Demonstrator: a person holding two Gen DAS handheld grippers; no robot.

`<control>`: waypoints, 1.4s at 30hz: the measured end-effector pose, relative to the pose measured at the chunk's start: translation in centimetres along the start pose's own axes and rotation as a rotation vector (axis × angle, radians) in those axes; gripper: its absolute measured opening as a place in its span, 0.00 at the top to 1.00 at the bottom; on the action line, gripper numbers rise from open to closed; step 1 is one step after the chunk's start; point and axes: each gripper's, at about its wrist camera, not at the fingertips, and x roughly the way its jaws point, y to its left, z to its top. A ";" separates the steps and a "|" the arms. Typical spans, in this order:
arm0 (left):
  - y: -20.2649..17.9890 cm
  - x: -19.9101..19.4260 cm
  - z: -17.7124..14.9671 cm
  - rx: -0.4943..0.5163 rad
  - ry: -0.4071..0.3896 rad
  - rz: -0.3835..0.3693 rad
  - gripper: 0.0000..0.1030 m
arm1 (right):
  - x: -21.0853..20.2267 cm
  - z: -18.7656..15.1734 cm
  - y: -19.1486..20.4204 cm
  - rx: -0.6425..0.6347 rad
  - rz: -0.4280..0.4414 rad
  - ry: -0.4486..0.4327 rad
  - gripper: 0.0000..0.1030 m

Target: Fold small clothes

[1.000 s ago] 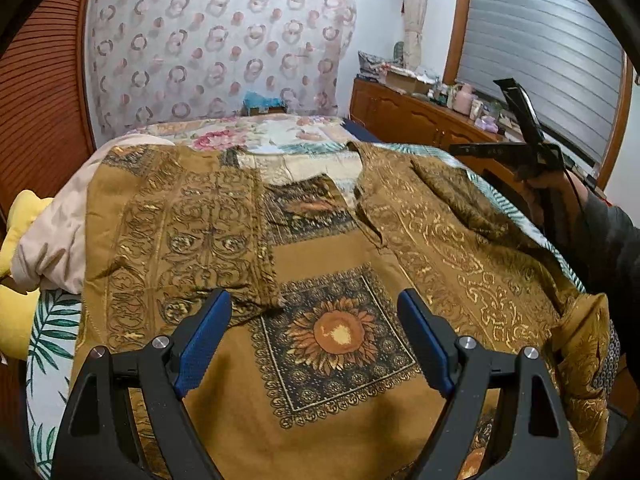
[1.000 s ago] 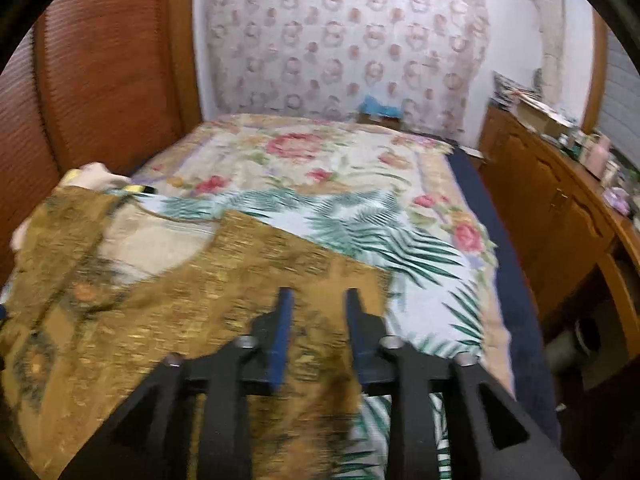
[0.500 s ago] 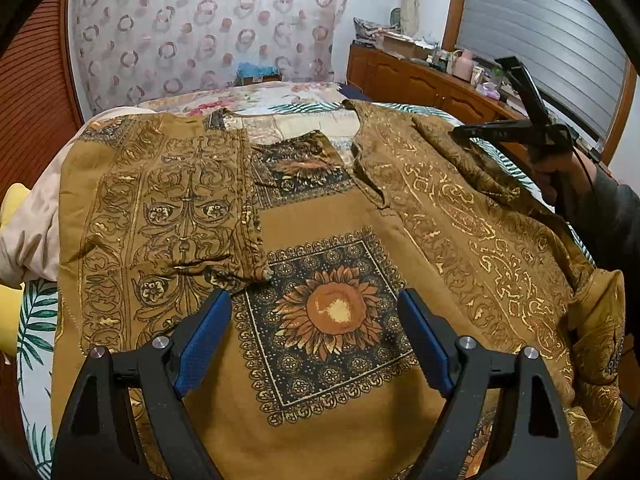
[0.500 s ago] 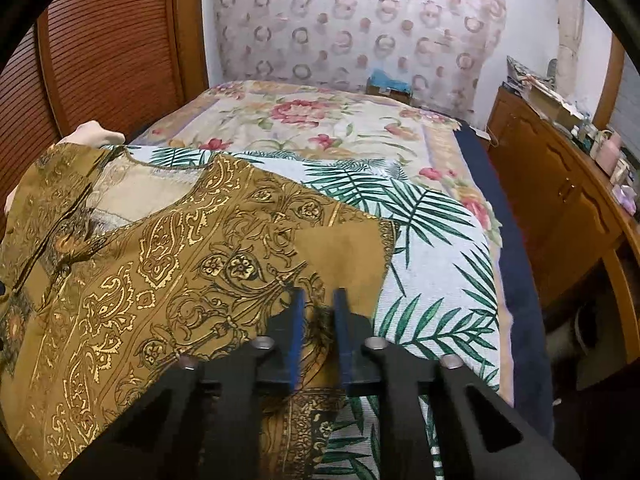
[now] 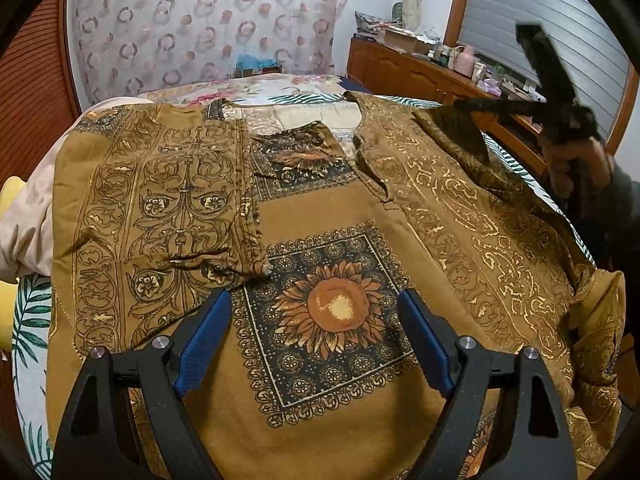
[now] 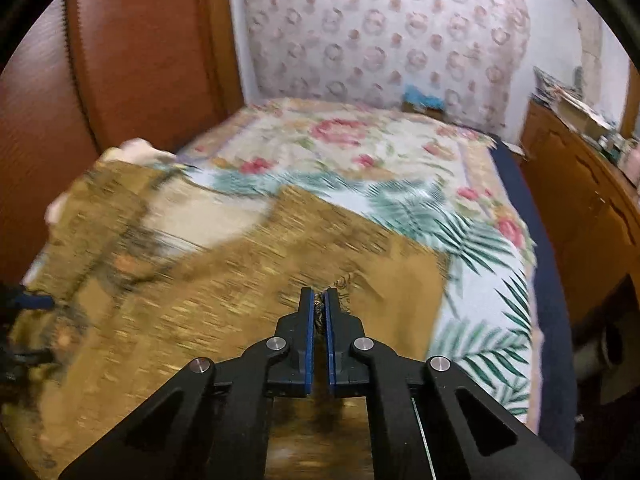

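The right gripper [image 6: 319, 300] has its blue-padded fingers [image 6: 307, 320] pressed nearly together, clamped on a pinch of patterned brown fabric that shows in the narrow slit between the pads. That fabric belongs to the brown tunic [image 5: 328, 248], a garment printed with gold scrollwork and a dark square panel holding a sunflower [image 5: 334, 306]. The left gripper [image 5: 314, 340] hovers above that sunflower panel with its fingers [image 5: 202, 340] spread wide apart and nothing between them. In the left wrist view the right gripper appears blurred at the far right, with a sleeve [image 5: 460, 136] hanging from it, raised off the rest of the tunic. The opposite sleeve [image 5: 160, 208] lies folded flat across the tunic's left half, its cuff near the sunflower panel. The tunic is spread over a bed [image 6: 472, 248] covered in a sheet with green palm fronds and pink flowers. A wooden sideboard [image 5: 412, 76] stands along the wall beside the bed.
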 end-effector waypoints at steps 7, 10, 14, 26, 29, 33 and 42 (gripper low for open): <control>0.3 -0.1 0.0 -0.006 -0.003 -0.005 0.17 | -1.7 1.8 4.3 -0.052 0.101 -0.042 0.95; 0.3 -0.1 0.0 -0.006 -0.007 -0.007 0.17 | -1.9 1.8 3.9 -0.041 0.091 -0.048 0.79; 0.3 -0.1 0.0 -0.007 -0.011 -0.007 0.17 | -2.4 0.5 2.1 -0.018 0.034 -0.054 0.55; 2.6 -2.2 1.4 -0.032 -0.114 0.040 0.17 | -0.1 -4.7 -2.2 0.003 -0.177 0.073 0.54; 4.7 -3.1 2.7 -0.048 -0.147 0.051 0.17 | 1.4 -4.9 -3.8 0.062 -0.204 0.101 0.54; 7.9 -3.4 4.7 -0.059 -0.171 0.097 0.18 | 2.8 -4.1 -5.1 0.123 -0.196 0.131 0.54; 14.5 -1.0 8.0 -0.127 -0.142 0.184 0.40 | 4.2 -3.1 -6.9 0.139 -0.187 0.140 0.54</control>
